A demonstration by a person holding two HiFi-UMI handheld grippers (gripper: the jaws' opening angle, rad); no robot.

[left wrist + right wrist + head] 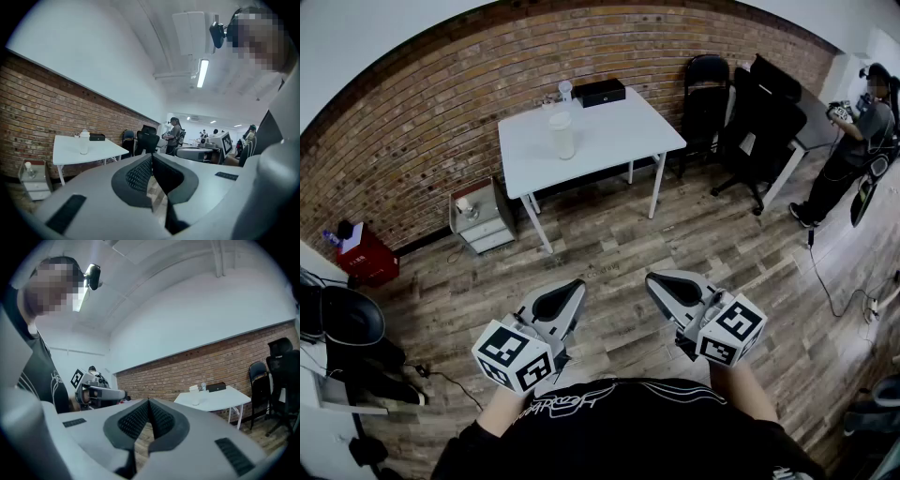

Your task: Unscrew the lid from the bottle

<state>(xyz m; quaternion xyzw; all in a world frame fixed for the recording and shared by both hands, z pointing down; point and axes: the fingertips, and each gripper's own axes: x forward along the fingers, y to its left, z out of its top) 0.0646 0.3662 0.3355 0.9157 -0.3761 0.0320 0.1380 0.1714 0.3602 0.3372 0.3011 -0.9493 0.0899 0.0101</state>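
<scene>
A person is standing well back from a white table (619, 131), holding the left gripper (567, 295) and the right gripper (667, 289) low, each with its jaws pressed together on nothing. The single lidded bottle (562, 134) is standing upright on the tabletop, straight ahead and well apart from both tools. It is lining up slightly closer to the left gripper. One black box (603, 91) is sitting behind it.

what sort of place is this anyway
Likely an office or lab workspace: a white table set against a brick wall, black office chairs to one side, and wood-look flooring.
</scene>
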